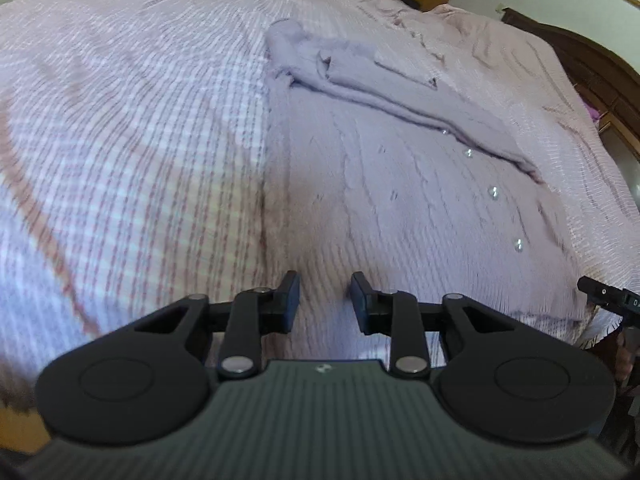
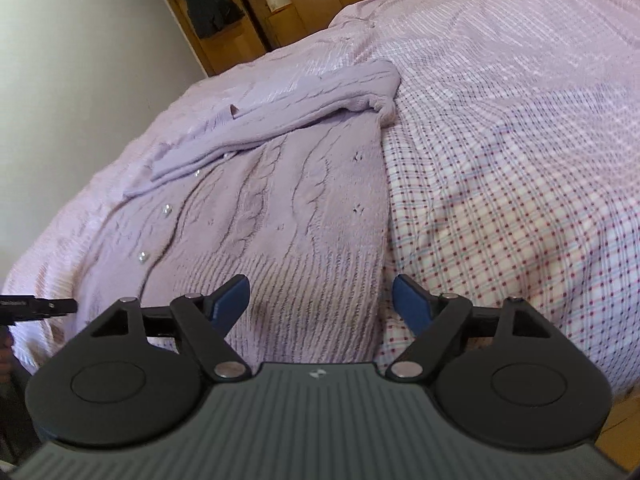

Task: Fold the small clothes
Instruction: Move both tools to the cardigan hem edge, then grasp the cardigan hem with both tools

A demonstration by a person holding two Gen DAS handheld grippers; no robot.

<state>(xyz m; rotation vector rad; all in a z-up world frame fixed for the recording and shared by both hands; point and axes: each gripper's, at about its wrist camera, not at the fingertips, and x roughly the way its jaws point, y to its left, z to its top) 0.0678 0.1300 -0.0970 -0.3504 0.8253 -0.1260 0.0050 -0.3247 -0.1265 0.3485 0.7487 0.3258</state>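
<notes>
A lilac cable-knit cardigan (image 1: 400, 184) with pearl buttons lies flat on the bed, its sleeves folded across the chest. My left gripper (image 1: 325, 300) hovers at the ribbed hem near the cardigan's left edge. Its jaws stand a narrow gap apart, with only the hem fabric showing beyond them. In the right wrist view the cardigan (image 2: 288, 200) fills the middle. My right gripper (image 2: 320, 300) is wide open over the hem's right corner, one pad above the ribbing and the other above the sheet. Each gripper's tip shows at the edge of the other's view.
The bed has a pink checked sheet (image 1: 120, 140) to the left and a dotted checked sheet (image 2: 500, 160) to the right. A dark wooden bed frame (image 1: 592, 64) runs along the far right. A wooden wardrobe (image 2: 256, 12) stands past the bed.
</notes>
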